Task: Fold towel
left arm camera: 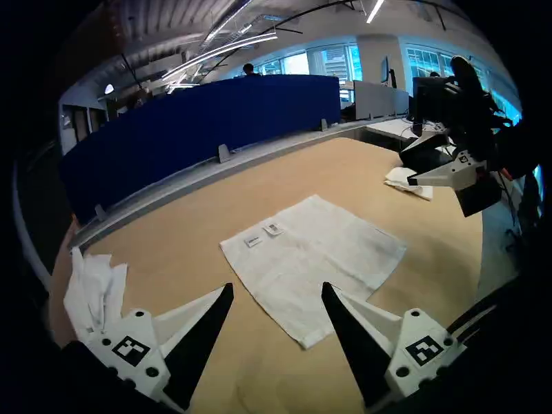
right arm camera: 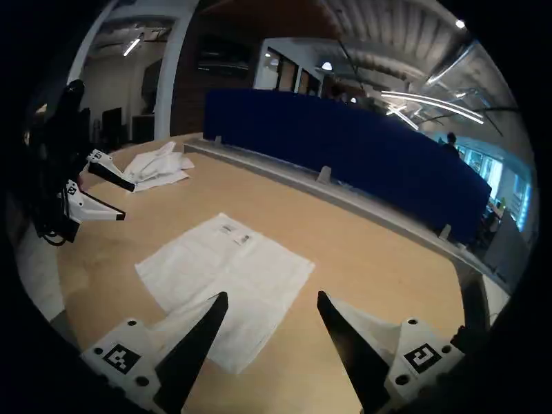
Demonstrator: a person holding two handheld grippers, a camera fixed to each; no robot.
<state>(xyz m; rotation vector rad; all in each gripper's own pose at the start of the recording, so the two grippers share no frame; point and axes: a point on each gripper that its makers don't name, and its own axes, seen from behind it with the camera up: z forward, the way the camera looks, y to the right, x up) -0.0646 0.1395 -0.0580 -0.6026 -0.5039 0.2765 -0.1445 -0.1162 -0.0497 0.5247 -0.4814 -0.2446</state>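
With left gripper and right gripper both wide and empty before the towel lying flat mid table, risks skewing the fold by pinching corners unevenly.

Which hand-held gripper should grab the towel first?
Left, narrowly: the left hand-held gripper is open with a corner of the towel between its fingers; for the right hand-held gripper a corner sits nearer one finger.
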